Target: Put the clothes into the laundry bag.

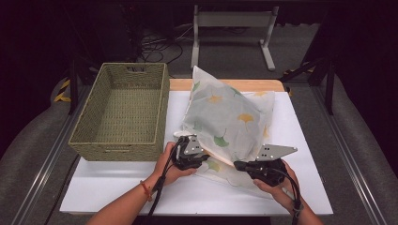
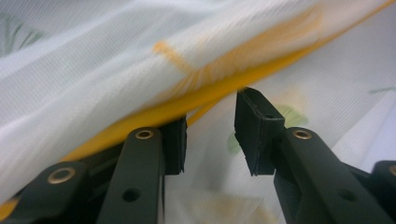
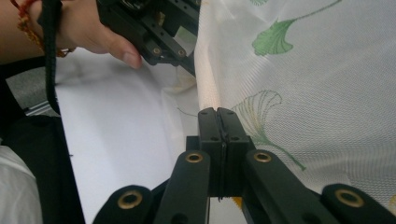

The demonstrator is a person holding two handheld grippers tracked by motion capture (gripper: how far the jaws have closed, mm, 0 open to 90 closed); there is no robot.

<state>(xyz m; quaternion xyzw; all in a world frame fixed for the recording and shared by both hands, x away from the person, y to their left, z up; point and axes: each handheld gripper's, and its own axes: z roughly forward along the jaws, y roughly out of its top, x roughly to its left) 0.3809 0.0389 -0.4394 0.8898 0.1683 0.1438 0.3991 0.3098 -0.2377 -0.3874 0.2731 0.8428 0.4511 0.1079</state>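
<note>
Pillow [image 1: 230, 117] lay on the white table [image 1: 117, 187], tilted up toward the far edge, just right of the wicker basket [image 1: 119, 112]; its near edge sat between the two grippers. Left gripper [image 1: 199, 152] was at the pillow's near-left corner, held in the left hand [image 1: 171, 164]. In the left gripper view its jaws stood apart, with the cover [image 2: 140, 56] and its yellow piping [image 2: 205, 98] lying across and just beyond the fingertips [image 2: 257, 126]; the pads did not press on the fabric, though the left pad sat against the piping. Right gripper [image 1: 240, 165] was at the near edge, to the right of the left one, held in the right hand [image 1: 277, 183]. In the right gripper view its jaws were pressed together, pads [image 3: 217, 123] meeting on a fold of the ginkgo-print cover, which rose straight ahead of the tips. The same view showed the left gripper farther off, above and left of the tips, at the same fabric edge.
</note>
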